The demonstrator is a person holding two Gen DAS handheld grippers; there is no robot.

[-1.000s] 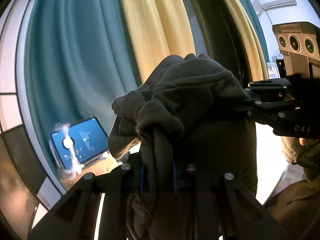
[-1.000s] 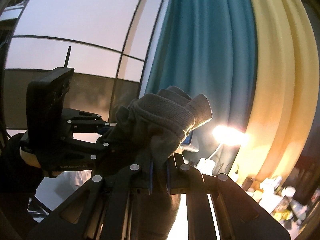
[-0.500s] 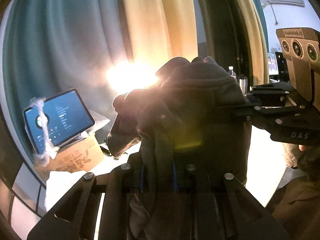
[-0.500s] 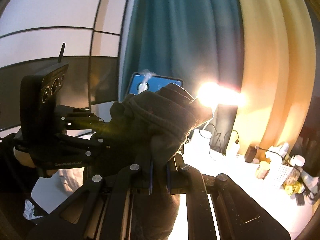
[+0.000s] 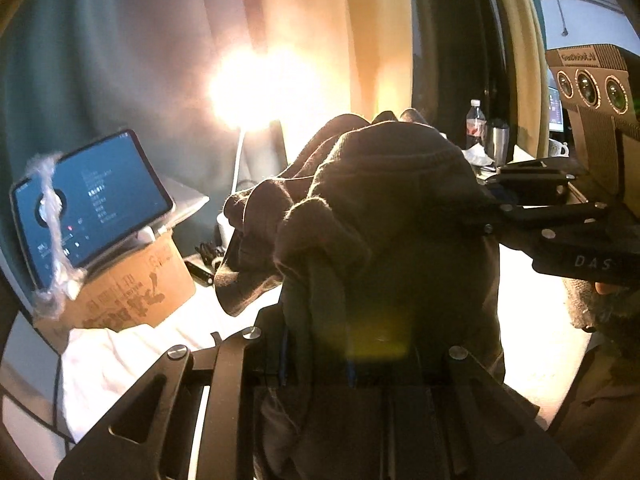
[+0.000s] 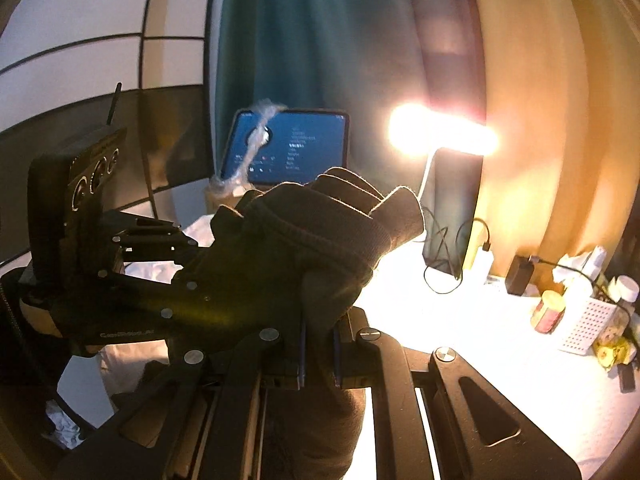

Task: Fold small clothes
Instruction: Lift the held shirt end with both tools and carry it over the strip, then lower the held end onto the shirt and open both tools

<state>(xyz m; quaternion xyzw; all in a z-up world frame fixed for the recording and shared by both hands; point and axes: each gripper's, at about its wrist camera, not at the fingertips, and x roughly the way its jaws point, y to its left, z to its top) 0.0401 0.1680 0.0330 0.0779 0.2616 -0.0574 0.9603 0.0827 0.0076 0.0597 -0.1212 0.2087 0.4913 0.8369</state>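
Garment (image 5: 392,216) hangs bunched, pinched by left claw (image 5: 316,364) and right claw (image 6: 319,354).

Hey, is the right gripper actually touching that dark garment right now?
Touching. In the right wrist view the right gripper has its fingers closed on a bunched fold of the dark garment, which rises straight out from between them.

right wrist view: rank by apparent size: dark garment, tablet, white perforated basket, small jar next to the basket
1. Dark garment, largest, though it is pinched in the right claw right at the lens, so nearness inflates it.
2. Tablet.
3. White perforated basket.
4. Small jar, smallest; close to the basket in apparent size.
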